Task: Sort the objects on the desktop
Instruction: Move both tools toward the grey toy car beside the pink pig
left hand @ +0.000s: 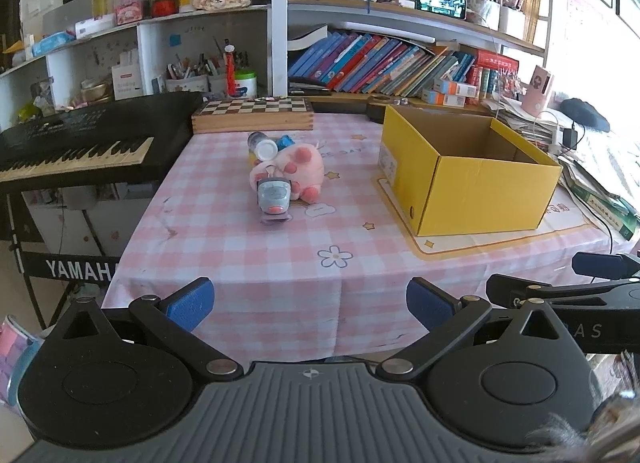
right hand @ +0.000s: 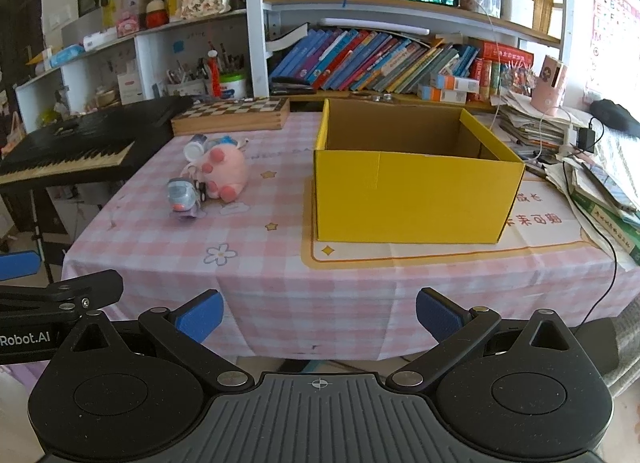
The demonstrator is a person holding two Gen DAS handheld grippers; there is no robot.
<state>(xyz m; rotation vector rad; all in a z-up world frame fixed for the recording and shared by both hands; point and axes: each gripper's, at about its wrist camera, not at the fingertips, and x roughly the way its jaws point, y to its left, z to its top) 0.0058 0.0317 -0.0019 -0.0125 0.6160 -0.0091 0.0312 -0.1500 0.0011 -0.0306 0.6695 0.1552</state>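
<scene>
My left gripper (left hand: 310, 303) is spread wide and empty, hanging off the near edge of the table (left hand: 248, 263); my right gripper (right hand: 320, 313) is likewise released, nothing between the pads.

Left to right: the small pile sits mid-table, left of the box, well apart from it.

- Grey toy train (left hand: 273, 195), nearest me: hard plastic, probably light and a bit slick. Long axis runs toward me, nose pointing at the near edge. I'd pinch across its sides.
- Pink plush pig (left hand: 298, 169), touching the train from behind: soft, squashy, light. Lies on its side, feet toward me. Grab the body bulk.
- Small bottle (left hand: 262, 145) with white cap, behind the pig: rigid, round, may roll. Lies down, cap toward me.
- Yellow box (left hand: 468, 179) on the right: open top, looks empty, upright.
</scene>
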